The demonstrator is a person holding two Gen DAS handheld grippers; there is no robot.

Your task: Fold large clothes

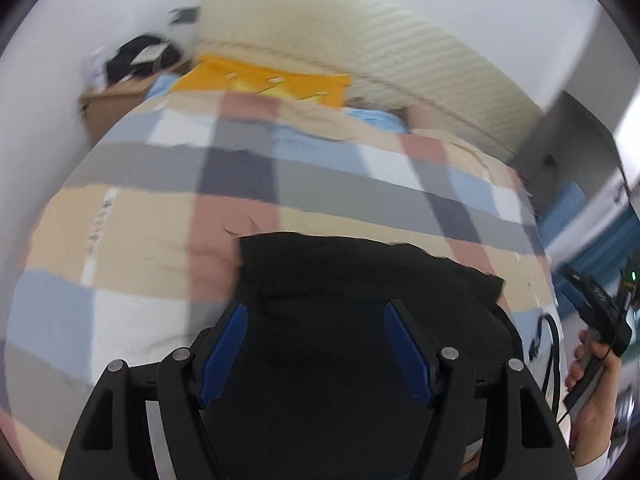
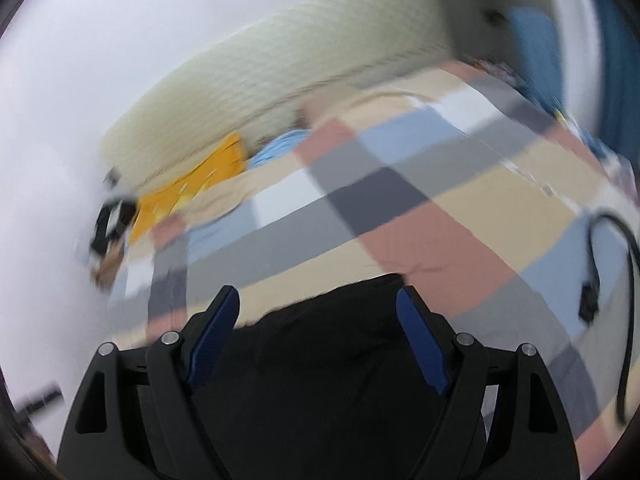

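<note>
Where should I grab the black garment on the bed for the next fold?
Probably the far corners of the black garment, coming from above: that edge lies flat and bare on the checked bedcover, and both grippers are open.

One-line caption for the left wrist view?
Open left gripper above a folded black garment lying on a checked bedspread.

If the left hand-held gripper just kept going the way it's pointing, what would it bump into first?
Most likely the black garment lying on the checked bedspread: it fills the view between the open left hand-held gripper fingers. How far off it is cannot be judged in this blurred picture.
</note>
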